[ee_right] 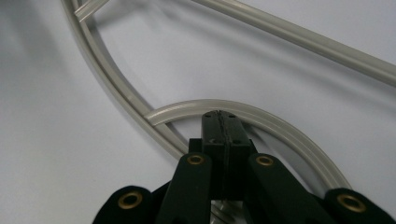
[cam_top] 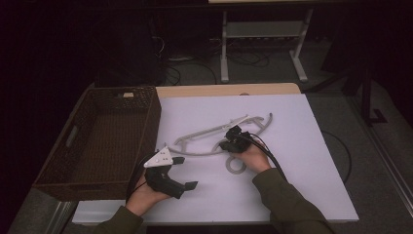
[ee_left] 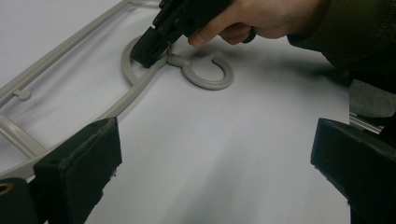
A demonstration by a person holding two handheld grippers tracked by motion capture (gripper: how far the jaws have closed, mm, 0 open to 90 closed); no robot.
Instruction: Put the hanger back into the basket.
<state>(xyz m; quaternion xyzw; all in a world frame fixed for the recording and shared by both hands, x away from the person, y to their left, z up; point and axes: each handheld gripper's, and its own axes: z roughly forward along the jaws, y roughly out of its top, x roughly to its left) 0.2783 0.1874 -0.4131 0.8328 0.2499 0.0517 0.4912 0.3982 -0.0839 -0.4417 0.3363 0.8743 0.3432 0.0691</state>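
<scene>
My right claw (cam_top: 233,138) is clenched on the grey hanger (cam_top: 214,134) near its hook, so I should lift slowly, my left claw (cam_top: 181,171) released and ready.

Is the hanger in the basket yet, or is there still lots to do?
Not yet. The right gripper is shut on the grey hanger, near its hook, and the hanger lies on the white table. The left gripper is open. The basket looks empty.
</scene>
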